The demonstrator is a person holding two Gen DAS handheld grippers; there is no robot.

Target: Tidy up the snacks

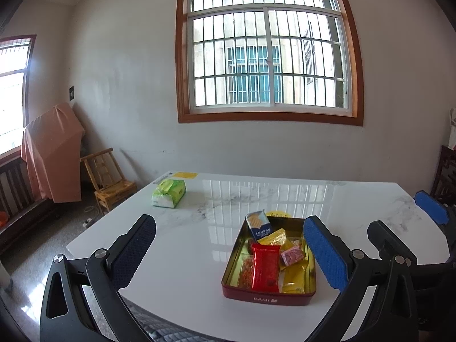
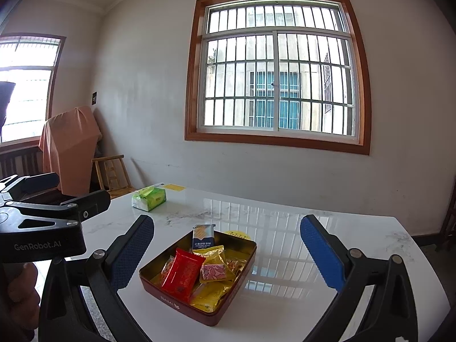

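Note:
A red tin [image 1: 266, 299] [image 2: 159, 292] with a gold inside stands on the white marble table [image 1: 185, 242] [image 2: 285, 285]. Several snacks lie in it: a red packet [image 1: 265, 266] [image 2: 182, 273], a blue cracker packet [image 1: 258, 225] [image 2: 203, 237] leaning on the far wall, a pink sweet [image 1: 292, 256] [image 2: 213, 272] and yellow packets [image 1: 293, 278] [image 2: 209, 296]. My left gripper [image 1: 228, 250] is open and held above the table's near edge, with the tin between its fingers in view. My right gripper [image 2: 228, 253] is open too, empty, hovering over the tin.
A green tissue pack [image 1: 168, 193] [image 2: 148, 198] lies at the table's far left. A yellow sticker [image 1: 185, 175] is near the far edge. A wooden chair [image 1: 107, 181] and a cloth-covered object [image 1: 52, 154] stand by the left wall. A hand [image 2: 17, 299] holds the left gripper.

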